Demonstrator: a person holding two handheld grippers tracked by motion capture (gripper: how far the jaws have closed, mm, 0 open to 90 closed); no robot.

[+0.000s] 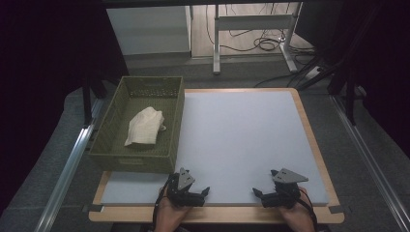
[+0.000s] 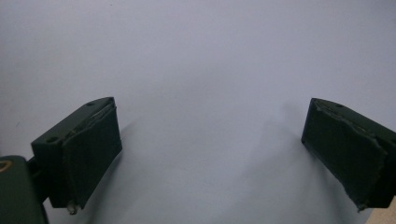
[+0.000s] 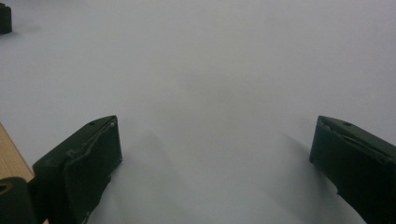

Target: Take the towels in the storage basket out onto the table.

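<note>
While both grippers sit at the near edge of the table, nothing is between their jaws. The left gripper (image 1: 189,193) has its jaws spread wide over bare mat, and the right gripper (image 1: 275,194) is the same, jaws wide apart and holding nothing. They're well apart from each other, each in a hand coming up from the bottom of the high view.

The surface is a pale grey-blue mat (image 1: 241,140) laid on a wooden table (image 1: 316,145), with the light wood showing as a thin border around it. Looks pretty smooth and matte in both gripper views, just soft shadows under the pads.

The white cloth (image 1: 144,127) is lying crumpled inside the olive-green woven basket (image 1: 171,125), which sits on the table's far left corner, hanging a bit over the left edge. It's near the left gripper but not touching it.

Room-wise: grey carpet (image 1: 382,145) around the table, metal rails (image 1: 67,164) on both sides, dark curtains (image 1: 43,58), and a white desk frame (image 1: 251,21) with black cables (image 1: 263,43) on the floor behind.
</note>
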